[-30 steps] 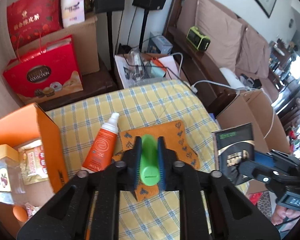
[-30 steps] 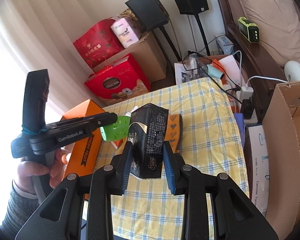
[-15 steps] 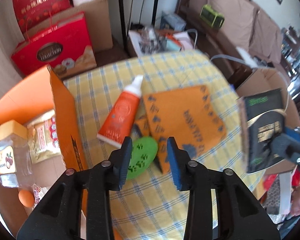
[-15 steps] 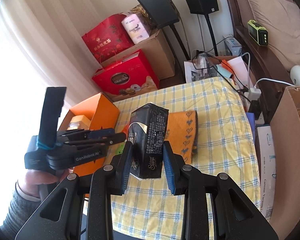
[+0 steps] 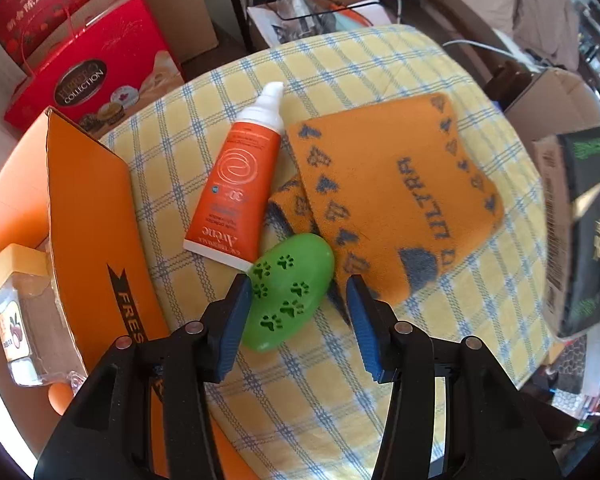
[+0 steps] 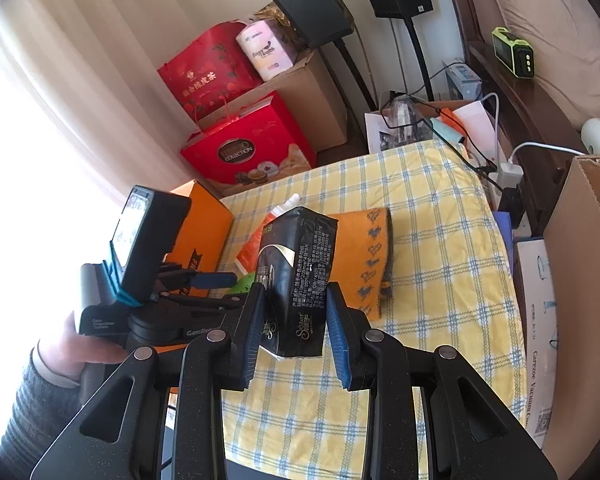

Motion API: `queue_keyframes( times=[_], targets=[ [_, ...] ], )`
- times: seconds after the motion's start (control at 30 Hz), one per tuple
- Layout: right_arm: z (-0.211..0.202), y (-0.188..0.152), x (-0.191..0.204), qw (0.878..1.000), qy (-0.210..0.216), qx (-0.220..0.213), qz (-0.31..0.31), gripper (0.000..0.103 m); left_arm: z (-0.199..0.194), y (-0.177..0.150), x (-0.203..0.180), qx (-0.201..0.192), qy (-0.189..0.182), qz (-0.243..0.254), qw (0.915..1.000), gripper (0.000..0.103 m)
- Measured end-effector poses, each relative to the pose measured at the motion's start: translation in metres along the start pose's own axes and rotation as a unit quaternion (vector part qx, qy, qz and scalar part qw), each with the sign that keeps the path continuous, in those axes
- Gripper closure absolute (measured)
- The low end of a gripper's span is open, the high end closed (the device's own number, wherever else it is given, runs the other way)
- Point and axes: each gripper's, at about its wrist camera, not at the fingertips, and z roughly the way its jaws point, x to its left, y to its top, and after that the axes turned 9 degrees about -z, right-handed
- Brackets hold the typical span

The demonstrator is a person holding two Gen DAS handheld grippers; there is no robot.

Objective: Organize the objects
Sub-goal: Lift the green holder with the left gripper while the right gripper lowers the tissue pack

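Observation:
A green oval case with paw prints point(image 5: 290, 292) lies on the yellow checked cloth point(image 5: 380, 64), touching the foot of an orange cream tube point(image 5: 236, 184) and the edge of a folded orange towel point(image 5: 396, 192). My left gripper point(image 5: 296, 284) points down over the case. Its jaws are opening, the case lies loose between them, and the right pad stands clear of it. My right gripper point(image 6: 295, 292) is shut on a black tissue pack point(image 6: 296, 276), held upright above the cloth. That pack also shows at the right edge of the left wrist view point(image 5: 588, 232).
An open orange box point(image 5: 88, 216) stands at the cloth's left edge with a jar point(image 5: 12, 304) inside. Red gift bags point(image 6: 252, 152) and a cardboard box point(image 6: 312, 92) sit behind, near speaker stands. A tall cardboard box point(image 6: 580, 264) stands at the right. A hand point(image 6: 76, 352) holds the left gripper.
My left gripper has sunk and tipped downward, and its jaws have opened. The green case has gone from their grip to lying on the cloth. The right gripper keeps the black pack.

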Motion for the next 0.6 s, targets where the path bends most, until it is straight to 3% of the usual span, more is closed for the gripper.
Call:
queue_keyframes(
  times=[0.2,0.27,0.33,0.4,0.47,0.53,0.6],
  targets=[
    [-0.002,-0.002,-0.003,1.000,-0.001,-0.001,0.002,0.073,0.007,0.000,-0.001,-0.004,0.017,-0.007,0.9998,0.057],
    [-0.003,-0.002,-0.004,1.000,0.000,-0.001,0.004,0.073,0.006,0.002,-0.003,-0.013,0.020,-0.003,0.9997,0.067],
    [-0.003,-0.002,-0.005,1.000,-0.001,-0.002,0.005,0.073,0.003,0.003,-0.005,-0.020,0.025,0.000,0.9995,0.069],
    [-0.004,-0.003,-0.005,1.000,-0.001,-0.003,0.004,0.073,-0.002,0.003,-0.009,-0.032,0.031,0.011,0.9989,0.082],
    [-0.005,-0.003,-0.005,1.000,-0.001,-0.004,0.004,0.073,-0.008,0.003,-0.011,-0.039,0.042,0.016,0.9983,0.102],
    [-0.006,-0.003,-0.004,1.000,0.000,-0.004,0.003,0.073,-0.008,0.003,-0.014,-0.033,0.038,0.019,0.9986,0.103],
    [-0.006,-0.003,-0.002,1.000,0.000,-0.004,0.003,0.073,-0.002,0.002,-0.017,-0.022,0.064,0.024,0.9974,0.101]
  ],
)
